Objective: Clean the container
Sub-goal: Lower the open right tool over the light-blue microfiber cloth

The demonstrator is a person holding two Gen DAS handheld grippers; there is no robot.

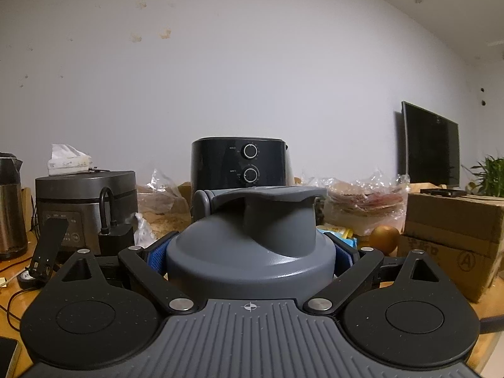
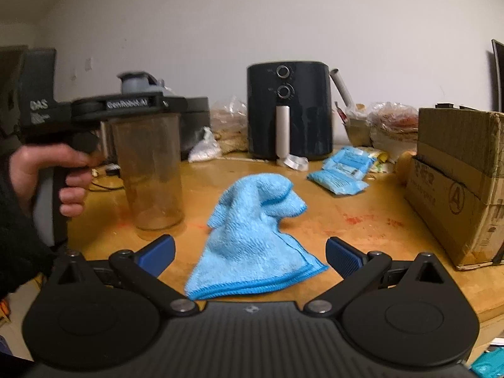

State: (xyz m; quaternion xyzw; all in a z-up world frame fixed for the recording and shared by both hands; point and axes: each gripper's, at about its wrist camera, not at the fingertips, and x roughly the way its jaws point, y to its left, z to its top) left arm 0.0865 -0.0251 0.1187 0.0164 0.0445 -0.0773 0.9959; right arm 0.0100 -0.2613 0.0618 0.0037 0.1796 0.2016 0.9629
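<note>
Grey-lidded container [image 2: 151,163] clamped in left claw [image 1: 250,255]; right claw [image 2: 250,252] spread above cloth [image 2: 255,239].

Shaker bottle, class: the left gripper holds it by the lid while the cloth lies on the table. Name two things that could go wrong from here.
1. The left gripper clamps only the grey lid; if the lid loosens, the clear shaker bottle could drop onto the table.
2. The right gripper is open over the bunched blue cloth; closing might catch only a fold, so the cloth may slip free.
</note>
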